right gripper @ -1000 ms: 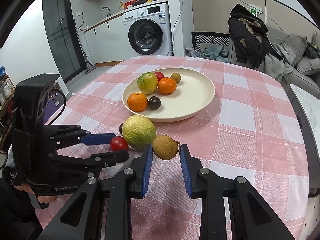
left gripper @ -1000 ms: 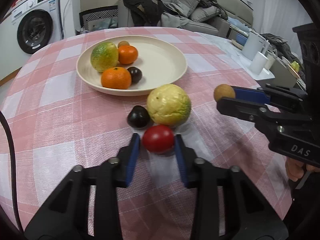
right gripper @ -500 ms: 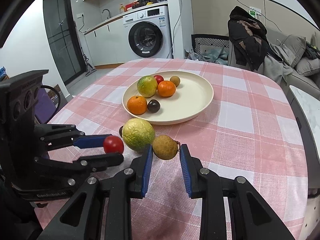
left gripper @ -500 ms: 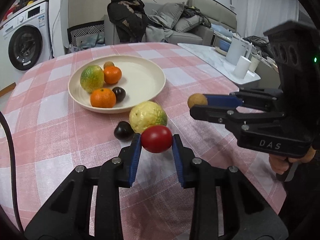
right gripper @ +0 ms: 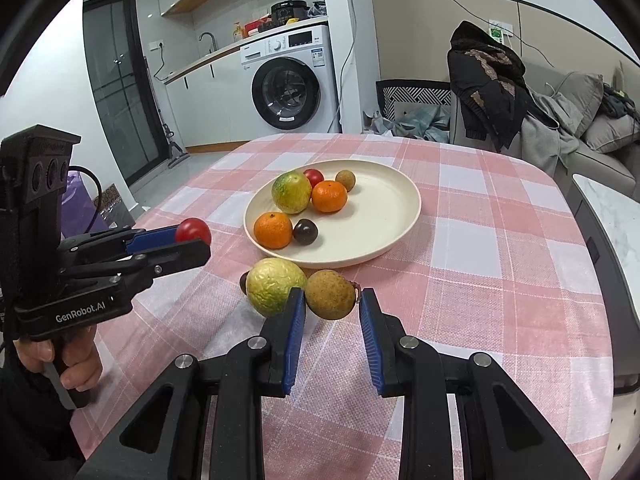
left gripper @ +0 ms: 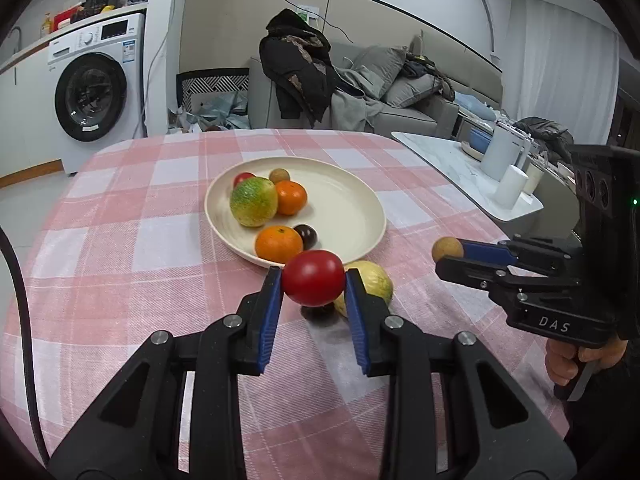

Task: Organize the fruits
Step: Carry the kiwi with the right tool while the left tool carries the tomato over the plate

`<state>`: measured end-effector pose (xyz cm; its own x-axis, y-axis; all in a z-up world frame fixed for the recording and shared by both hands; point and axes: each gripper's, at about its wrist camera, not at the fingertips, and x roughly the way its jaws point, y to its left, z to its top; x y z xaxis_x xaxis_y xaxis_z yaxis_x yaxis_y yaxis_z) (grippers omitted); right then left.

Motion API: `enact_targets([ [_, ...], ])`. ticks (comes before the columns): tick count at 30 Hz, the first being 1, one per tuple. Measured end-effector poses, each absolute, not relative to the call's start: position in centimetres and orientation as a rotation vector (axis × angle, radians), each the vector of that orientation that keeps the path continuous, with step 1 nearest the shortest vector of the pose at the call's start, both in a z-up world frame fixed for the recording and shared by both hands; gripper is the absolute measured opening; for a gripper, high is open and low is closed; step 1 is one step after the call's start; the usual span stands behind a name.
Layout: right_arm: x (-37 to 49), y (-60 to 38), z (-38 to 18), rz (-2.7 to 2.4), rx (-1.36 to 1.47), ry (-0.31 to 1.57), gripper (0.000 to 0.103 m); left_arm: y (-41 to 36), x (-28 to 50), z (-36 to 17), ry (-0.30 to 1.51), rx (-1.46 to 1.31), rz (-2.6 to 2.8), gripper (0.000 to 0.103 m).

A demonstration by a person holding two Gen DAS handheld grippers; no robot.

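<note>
Left gripper pinching round red tomato, raised off checked cloth. Right gripper clamped on brown round longan; cream plate at 12 o'clock.

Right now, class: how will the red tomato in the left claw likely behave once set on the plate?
The red tomato looks round and glossy, so it will probably roll on the smooth plate unless nestled against other fruit. Its skin seems smooth, so it may slip in the left claw. It is likely soft, so squeeze gently.
</note>
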<state>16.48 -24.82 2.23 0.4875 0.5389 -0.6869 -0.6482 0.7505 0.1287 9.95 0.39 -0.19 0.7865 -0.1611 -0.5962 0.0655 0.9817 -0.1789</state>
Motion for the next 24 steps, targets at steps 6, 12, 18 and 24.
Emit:
enact_targets([
  [6, 17.2, -24.4, 2.3, 0.724, -0.127, 0.774, 0.028, 1.9, 10.4, 0.7, 0.636, -0.160, -0.095, 0.028],
  [12, 18.5, -24.4, 3.7, 0.712, -0.064, 0.741, 0.028, 2.3, 11.7, 1.6, 0.616, -0.155, -0.082, 0.028],
  [18, 19.8, -24.5, 4.5, 0.697, -0.012, 0.726, 0.028, 2.4, 13.2, 2.0, 0.602, -0.158, -0.076, 0.028],
  [24, 20.9, -24.4, 4.3, 0.683, 0.024, 0.712, 0.028, 1.8, 14.9, 2.2, 0.594, -0.149, -0.085, 0.028],
])
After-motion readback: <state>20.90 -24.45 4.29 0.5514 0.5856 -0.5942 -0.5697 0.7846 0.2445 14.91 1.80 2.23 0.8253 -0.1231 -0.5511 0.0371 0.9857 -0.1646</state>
